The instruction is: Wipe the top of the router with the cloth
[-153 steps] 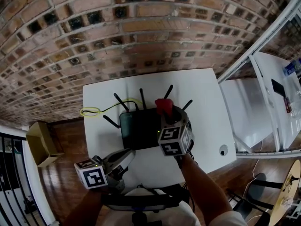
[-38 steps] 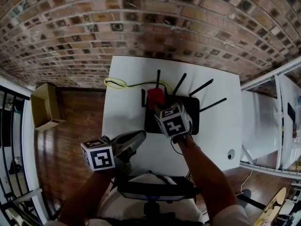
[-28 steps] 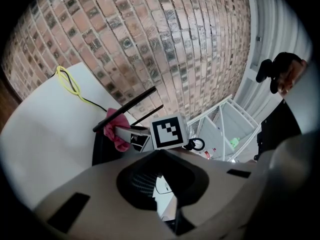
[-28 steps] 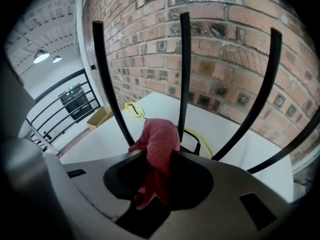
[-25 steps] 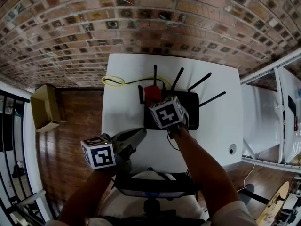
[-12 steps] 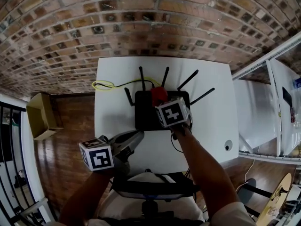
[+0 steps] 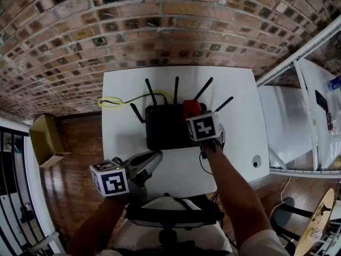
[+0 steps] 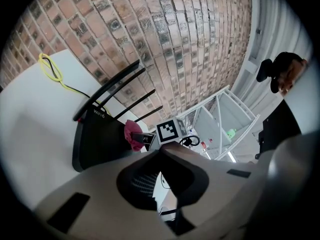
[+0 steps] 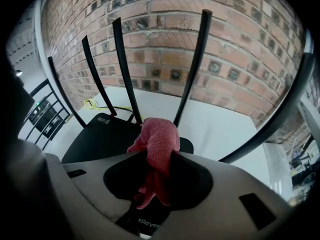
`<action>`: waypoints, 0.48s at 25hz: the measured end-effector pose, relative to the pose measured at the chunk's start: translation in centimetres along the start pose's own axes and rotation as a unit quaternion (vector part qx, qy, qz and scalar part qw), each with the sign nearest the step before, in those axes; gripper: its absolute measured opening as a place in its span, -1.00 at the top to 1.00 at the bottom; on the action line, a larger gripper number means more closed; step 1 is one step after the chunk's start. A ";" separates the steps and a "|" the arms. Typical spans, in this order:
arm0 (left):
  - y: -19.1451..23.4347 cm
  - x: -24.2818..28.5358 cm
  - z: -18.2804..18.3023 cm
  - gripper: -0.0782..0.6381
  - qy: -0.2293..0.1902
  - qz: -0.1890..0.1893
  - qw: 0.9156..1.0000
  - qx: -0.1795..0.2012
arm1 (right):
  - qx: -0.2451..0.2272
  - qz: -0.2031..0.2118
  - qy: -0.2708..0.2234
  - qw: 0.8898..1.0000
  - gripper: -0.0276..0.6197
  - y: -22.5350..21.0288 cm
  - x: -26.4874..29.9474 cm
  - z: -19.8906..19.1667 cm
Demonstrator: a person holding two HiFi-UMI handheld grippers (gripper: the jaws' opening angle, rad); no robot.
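Observation:
A black router point(image 7: 164, 128) with several upright antennas lies mid-table; it also shows in the left gripper view point(image 8: 95, 139) and the right gripper view point(image 9: 97, 136). My right gripper point(image 7: 192, 114) points steeply down over the router's right rear corner, shut on a bunched red cloth point(image 7: 191, 108) that rests on the router top. In the right gripper view the cloth point(image 9: 157, 136) sticks out from the closed right gripper point(image 9: 159, 153), just before an antenna point(image 9: 192, 64). My left gripper point(image 7: 155, 157) hovers shut and empty near the table's front edge, left of the router.
The white table point(image 7: 240, 111) stands against a brick wall point(image 7: 160, 25). A yellow cable point(image 7: 111, 101) loops at the rear left. A round grommet point(image 7: 256, 162) sits at the front right. A cardboard box point(image 7: 45, 142) lies on the wooden floor to the left.
My right gripper has slid the cloth across the router top from its left rear to its right rear. The left gripper has barely shifted.

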State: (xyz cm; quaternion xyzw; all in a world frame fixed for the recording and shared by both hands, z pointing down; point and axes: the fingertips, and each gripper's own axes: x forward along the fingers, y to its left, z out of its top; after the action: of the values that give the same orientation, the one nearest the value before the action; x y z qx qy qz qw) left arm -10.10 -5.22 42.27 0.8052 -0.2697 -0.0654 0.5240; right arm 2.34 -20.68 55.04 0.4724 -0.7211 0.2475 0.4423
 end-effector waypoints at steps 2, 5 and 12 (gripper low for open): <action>-0.1 0.0 0.0 0.70 -0.001 0.000 1.000 0.002 | 0.003 -0.011 0.000 1.000 0.49 -0.9 -0.3 -0.2; -0.2 -0.2 0.1 0.70 -0.005 0.000 1.000 0.005 | 0.017 -0.024 0.003 1.000 0.49 -2.3 -0.4 -0.9; -0.4 -0.8 0.0 0.70 -0.011 0.004 1.000 0.008 | 0.031 -0.051 0.008 0.998 0.49 -3.4 -0.9 -1.7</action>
State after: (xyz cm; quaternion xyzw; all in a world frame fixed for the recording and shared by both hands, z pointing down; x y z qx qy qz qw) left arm -10.66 -4.73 41.78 0.8077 -0.2790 -0.0703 0.5146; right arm 6.27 -20.41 54.87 0.5204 -0.6843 0.2503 0.4453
